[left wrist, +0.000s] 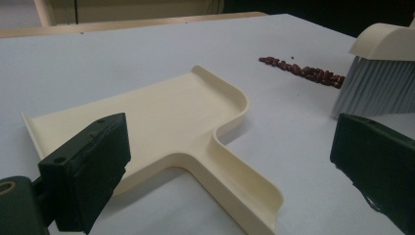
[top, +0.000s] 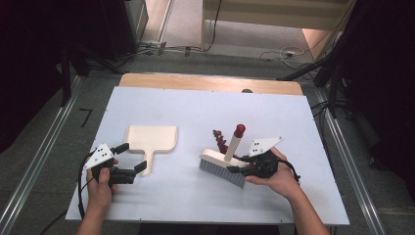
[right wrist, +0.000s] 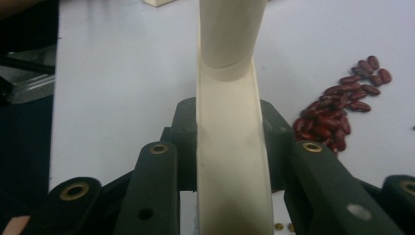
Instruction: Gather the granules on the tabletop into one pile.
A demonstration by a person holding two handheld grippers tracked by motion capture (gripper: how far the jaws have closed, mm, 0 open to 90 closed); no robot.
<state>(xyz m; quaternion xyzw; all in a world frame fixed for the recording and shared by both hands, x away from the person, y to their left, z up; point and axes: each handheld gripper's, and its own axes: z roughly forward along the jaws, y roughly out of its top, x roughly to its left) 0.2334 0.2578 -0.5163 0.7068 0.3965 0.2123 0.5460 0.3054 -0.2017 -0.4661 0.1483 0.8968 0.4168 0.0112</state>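
Note:
A cream dustpan (top: 151, 138) (left wrist: 171, 122) lies flat on the white board, left of centre, its handle pointing toward me. My left gripper (top: 133, 156) (left wrist: 230, 171) stands open at that handle, with the jaws wide on either side and not pressing on it. My right gripper (top: 238, 165) (right wrist: 230, 142) is shut on the cream back of a hand brush (top: 221, 166) (right wrist: 230, 166). The brush's grey bristles rest on the board and its red-tipped handle (top: 238, 134) slants up. A small pile of red beans (top: 220, 138) (left wrist: 306, 72) (right wrist: 342, 112) lies just beyond the brush (left wrist: 379, 73).
The white board (top: 195, 107) covers most of a wooden table (top: 210, 82), whose bare strip shows at the far edge. Metal rails run along both sides of the table. Cables lie on the floor beyond it.

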